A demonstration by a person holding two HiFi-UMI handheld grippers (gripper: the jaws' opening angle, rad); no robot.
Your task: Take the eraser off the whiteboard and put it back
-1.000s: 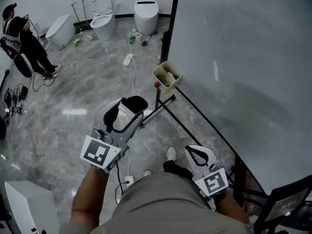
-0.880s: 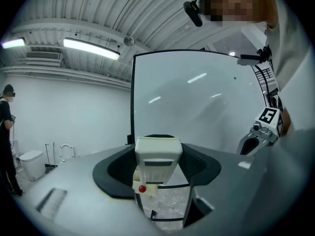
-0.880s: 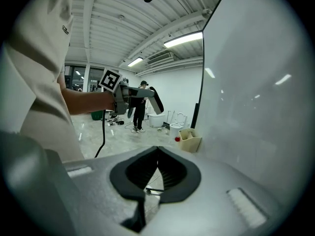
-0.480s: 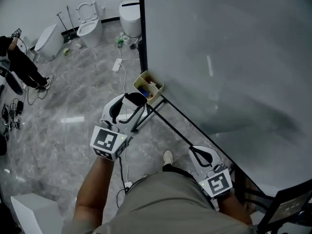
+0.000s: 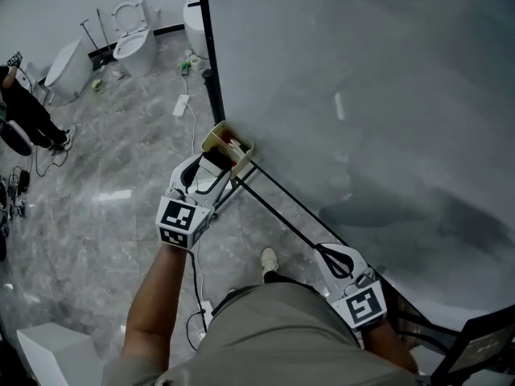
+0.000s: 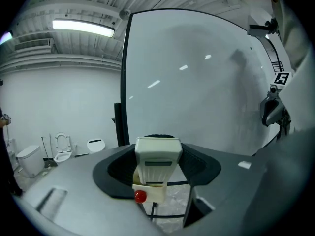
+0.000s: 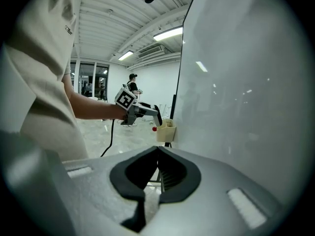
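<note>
A white eraser [image 6: 157, 154] sits between the jaws of my left gripper [image 6: 157, 167], which is shut on it. In the head view the left gripper [image 5: 211, 172] holds the eraser [image 5: 211, 167] right beside a beige holder box [image 5: 229, 144] at the lower left corner of the whiteboard [image 5: 370, 87]. From the left gripper view the box [image 6: 156, 194] with a red magnet [image 6: 141, 196] lies just below the eraser. My right gripper [image 5: 336, 257] is shut and empty near the board's bottom edge; its closed jaws [image 7: 158, 167] point along the whiteboard [image 7: 246, 82] toward the box [image 7: 166, 131].
The board's black stand bars [image 5: 273, 195] run along the floor between my two grippers. Toilets [image 5: 133, 39] stand at the far wall, a person [image 5: 24, 111] is at the far left, and cables [image 5: 187, 103] lie on the marble floor. A white box [image 5: 48, 352] is at the lower left.
My left gripper has carried the eraser down and toward the board until it is beside the holder box. The right gripper has shifted a little along the board's lower edge.
</note>
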